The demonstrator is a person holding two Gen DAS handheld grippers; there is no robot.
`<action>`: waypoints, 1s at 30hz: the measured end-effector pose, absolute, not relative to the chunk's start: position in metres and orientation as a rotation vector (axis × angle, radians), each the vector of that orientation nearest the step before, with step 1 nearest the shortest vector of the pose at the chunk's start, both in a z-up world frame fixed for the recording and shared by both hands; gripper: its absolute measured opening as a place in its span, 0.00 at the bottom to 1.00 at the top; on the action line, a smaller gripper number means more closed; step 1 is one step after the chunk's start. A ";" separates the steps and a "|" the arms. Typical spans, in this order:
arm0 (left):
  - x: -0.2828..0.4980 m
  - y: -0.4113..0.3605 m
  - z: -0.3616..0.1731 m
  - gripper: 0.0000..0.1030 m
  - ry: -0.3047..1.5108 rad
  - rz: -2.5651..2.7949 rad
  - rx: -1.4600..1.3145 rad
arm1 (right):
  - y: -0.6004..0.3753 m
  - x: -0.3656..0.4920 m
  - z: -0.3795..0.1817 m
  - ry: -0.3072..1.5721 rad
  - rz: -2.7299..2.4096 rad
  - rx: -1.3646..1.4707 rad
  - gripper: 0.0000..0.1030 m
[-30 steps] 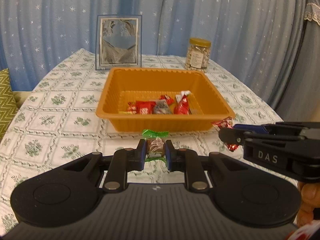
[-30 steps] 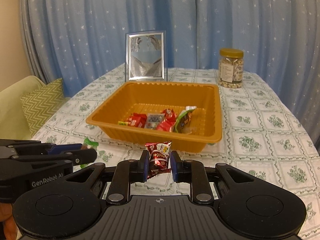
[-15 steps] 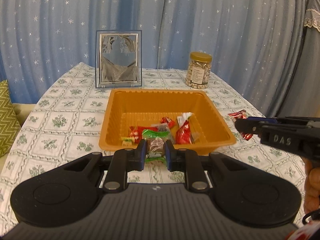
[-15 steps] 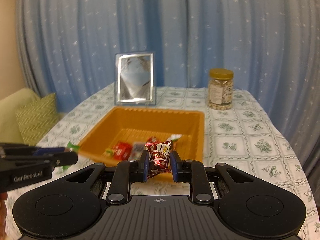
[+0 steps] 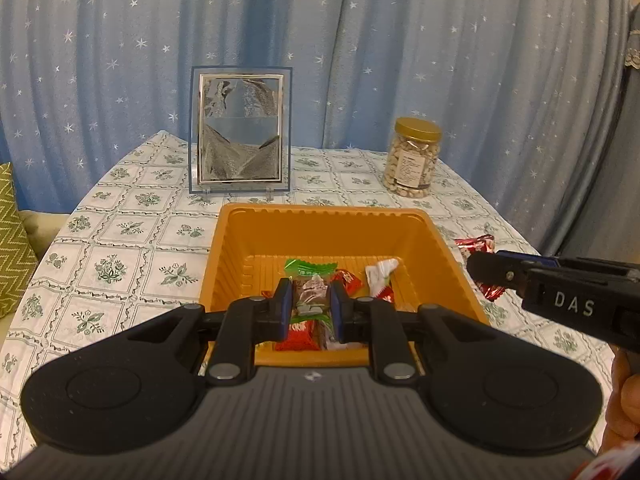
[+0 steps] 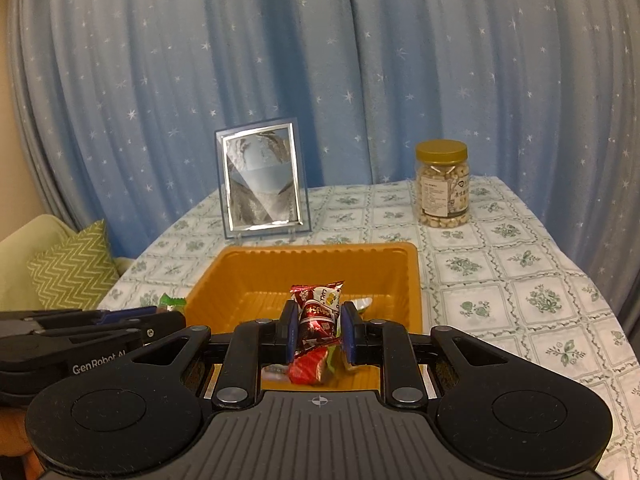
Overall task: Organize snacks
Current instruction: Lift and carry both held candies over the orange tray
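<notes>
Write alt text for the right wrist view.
A claw grips a red snack packet above an orange tray of snacks on a flowered tablecloth. Behind stand a picture frame and nut jar; another claw enters left.

— What do we have behind the table?

— We see blue curtains (image 6: 360, 80) sprinkled with small white stars, hanging in folds across the whole back.

— And the table (image 5: 120, 240) itself?

— We find it covered in a white cloth with green floral squares. A framed picture (image 5: 240, 136) stands upright at the far edge, and a gold-lidded jar (image 5: 412, 160) to its right (well apart).

— Anything to the left?

— A green zigzag cushion (image 6: 68, 268) on a pale sofa (image 6: 24, 248). The light looks warm to us.
</notes>
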State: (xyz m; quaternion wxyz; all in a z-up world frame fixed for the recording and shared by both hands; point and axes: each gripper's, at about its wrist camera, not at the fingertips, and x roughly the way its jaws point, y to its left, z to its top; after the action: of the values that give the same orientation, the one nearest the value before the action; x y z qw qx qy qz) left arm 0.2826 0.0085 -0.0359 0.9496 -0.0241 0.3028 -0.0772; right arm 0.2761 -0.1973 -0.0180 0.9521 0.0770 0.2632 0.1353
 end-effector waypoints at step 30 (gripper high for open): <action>0.377 0.017 -0.062 0.18 0.695 -0.134 -0.065 | -0.170 0.369 -0.044 0.642 0.261 0.160 0.22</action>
State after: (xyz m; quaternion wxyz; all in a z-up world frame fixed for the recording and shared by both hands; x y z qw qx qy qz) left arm 0.3771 0.0172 -0.0621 0.9376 -0.0317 0.3401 -0.0656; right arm 0.3692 -0.1696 -0.0435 0.9374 0.0783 0.3144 0.1276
